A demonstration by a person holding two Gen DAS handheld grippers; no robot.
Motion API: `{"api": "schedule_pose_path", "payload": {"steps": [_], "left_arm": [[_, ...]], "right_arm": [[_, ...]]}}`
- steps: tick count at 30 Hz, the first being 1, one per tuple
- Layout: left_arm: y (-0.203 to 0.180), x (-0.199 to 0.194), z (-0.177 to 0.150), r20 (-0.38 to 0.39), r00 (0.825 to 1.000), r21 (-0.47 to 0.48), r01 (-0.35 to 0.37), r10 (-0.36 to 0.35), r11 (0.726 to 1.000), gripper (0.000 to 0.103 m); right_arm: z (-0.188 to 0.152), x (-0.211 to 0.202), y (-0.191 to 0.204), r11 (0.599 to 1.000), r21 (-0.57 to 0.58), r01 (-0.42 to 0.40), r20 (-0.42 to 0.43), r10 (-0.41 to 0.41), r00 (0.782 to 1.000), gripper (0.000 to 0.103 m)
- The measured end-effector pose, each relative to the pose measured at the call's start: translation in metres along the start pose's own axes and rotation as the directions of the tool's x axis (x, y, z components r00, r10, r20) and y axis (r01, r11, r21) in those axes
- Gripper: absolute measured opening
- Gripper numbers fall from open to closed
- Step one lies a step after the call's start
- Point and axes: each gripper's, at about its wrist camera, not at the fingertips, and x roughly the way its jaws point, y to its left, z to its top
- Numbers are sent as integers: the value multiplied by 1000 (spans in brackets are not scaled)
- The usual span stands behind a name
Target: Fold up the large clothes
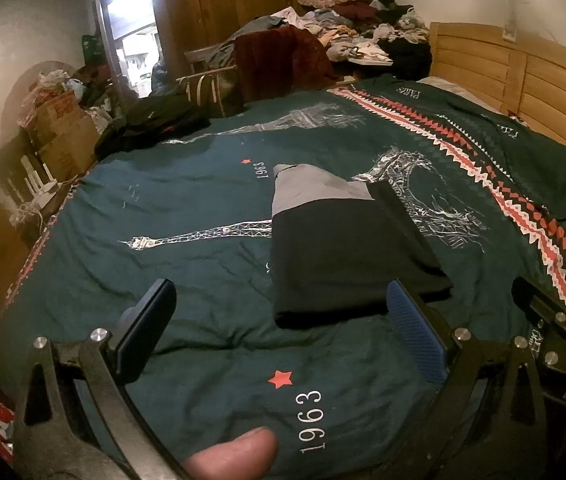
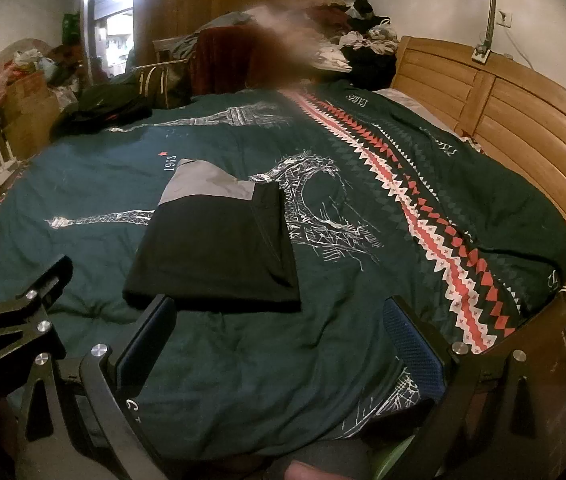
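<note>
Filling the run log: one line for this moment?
garment: folded, on bed cover | left tool: open, empty | right tool: open, empty

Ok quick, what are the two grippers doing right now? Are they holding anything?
Left gripper: open, holding nothing, just short of the folded black and grey garment.
Right gripper: open, holding nothing, above the green bedspread.

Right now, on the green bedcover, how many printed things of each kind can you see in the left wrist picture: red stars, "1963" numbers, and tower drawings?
Red stars: 2, one near and one farther
"1963" numbers: 2, near and farther
Tower drawings: 2 fully seen
Total: 6
The folded black and grey garment may hide more print.
</note>
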Motion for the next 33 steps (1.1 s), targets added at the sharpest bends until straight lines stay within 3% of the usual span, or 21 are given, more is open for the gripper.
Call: {"api": "schedule_pose_path", "payload": {"steps": [33], "left_arm": [[-2,0,1,9,1000,4,5,-5,1000,103]], "right_arm": [[7,-3,-3,1000,6,7,6,-7,1000,103]]}}
